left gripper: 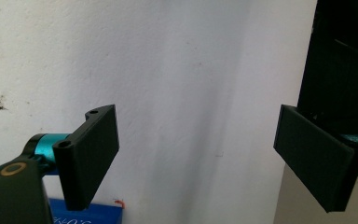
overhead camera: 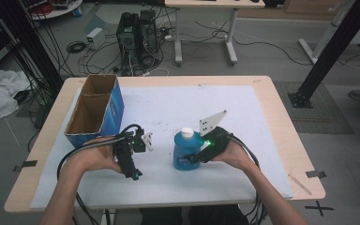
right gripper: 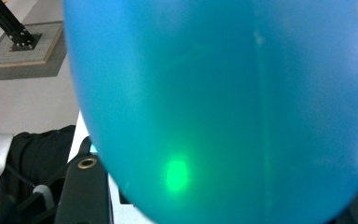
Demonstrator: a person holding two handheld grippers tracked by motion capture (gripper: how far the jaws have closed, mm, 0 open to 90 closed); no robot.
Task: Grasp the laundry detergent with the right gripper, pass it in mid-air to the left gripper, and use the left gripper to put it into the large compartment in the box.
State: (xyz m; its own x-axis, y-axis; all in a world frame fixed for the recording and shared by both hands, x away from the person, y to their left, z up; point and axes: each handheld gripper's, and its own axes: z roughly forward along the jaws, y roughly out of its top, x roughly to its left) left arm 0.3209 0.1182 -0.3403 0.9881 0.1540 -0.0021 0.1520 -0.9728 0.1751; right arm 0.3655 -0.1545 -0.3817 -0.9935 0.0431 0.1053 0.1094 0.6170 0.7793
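Note:
A blue bottle [overhead camera: 183, 149] with a white cap [overhead camera: 187, 132] stands upright on the white mat [overhead camera: 168, 105] near the table's middle. My right gripper [overhead camera: 191, 159] reaches it from the right, jaws closed against its lower body. In the right gripper view the bottle [right gripper: 214, 93] sits between the two jaws, close to the camera, with a green light spot on it. My left gripper [overhead camera: 135, 175] is held in a hand left of the bottle, pointing down at the mat. In the left gripper view its gripper [left gripper: 200, 158] stands wide open over bare mat, with nothing between the pads.
An open blue cardboard box [overhead camera: 96, 112] with a divider stands at the mat's left back corner, just behind the left hand; its corner [left gripper: 86, 213] shows low in the left gripper view. The wooden table edge [overhead camera: 281, 122] runs to the right.

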